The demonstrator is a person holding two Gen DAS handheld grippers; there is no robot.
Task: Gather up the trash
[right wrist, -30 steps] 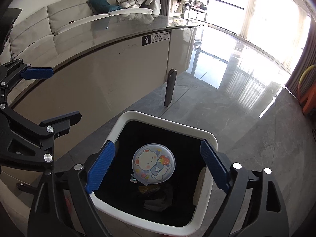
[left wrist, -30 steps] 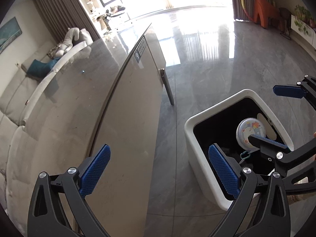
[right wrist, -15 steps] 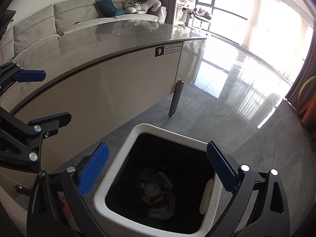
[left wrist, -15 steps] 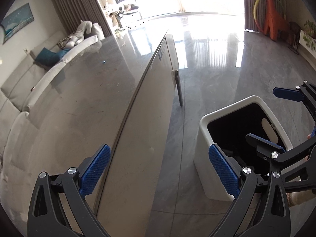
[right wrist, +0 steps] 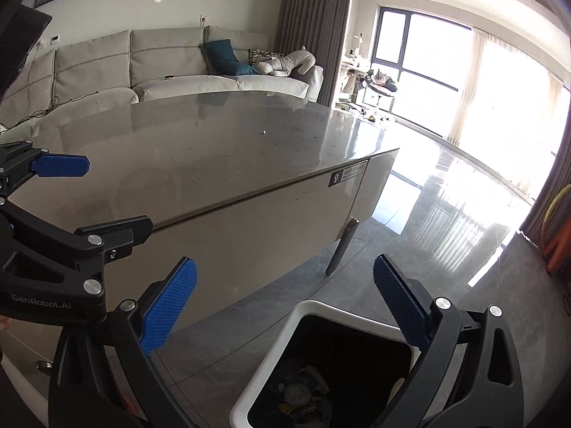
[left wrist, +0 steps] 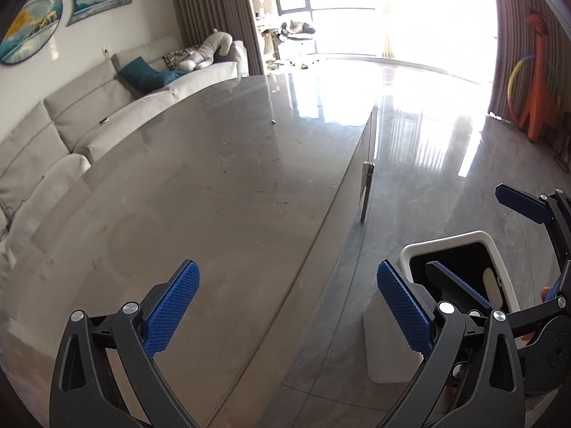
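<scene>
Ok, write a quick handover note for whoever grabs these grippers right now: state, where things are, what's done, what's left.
Left hand-held gripper: open, empty, over the grey table.
Right hand-held gripper: open, empty, above the white bin.
Bin stands on the floor beside the table's long side; trash lies at its bottom.
Done: the visible tabletop carries no large trash.
Left: only a tiny dark speck shows far across the table; too small to identify. Check it and the areas out of view.

Daylight is pouring through the far windows (right wrist: 428, 71), blowing them out and glaring across the floor (left wrist: 428, 135) and desk (left wrist: 214, 196); fisheye edges are bending, corners darkening.
</scene>
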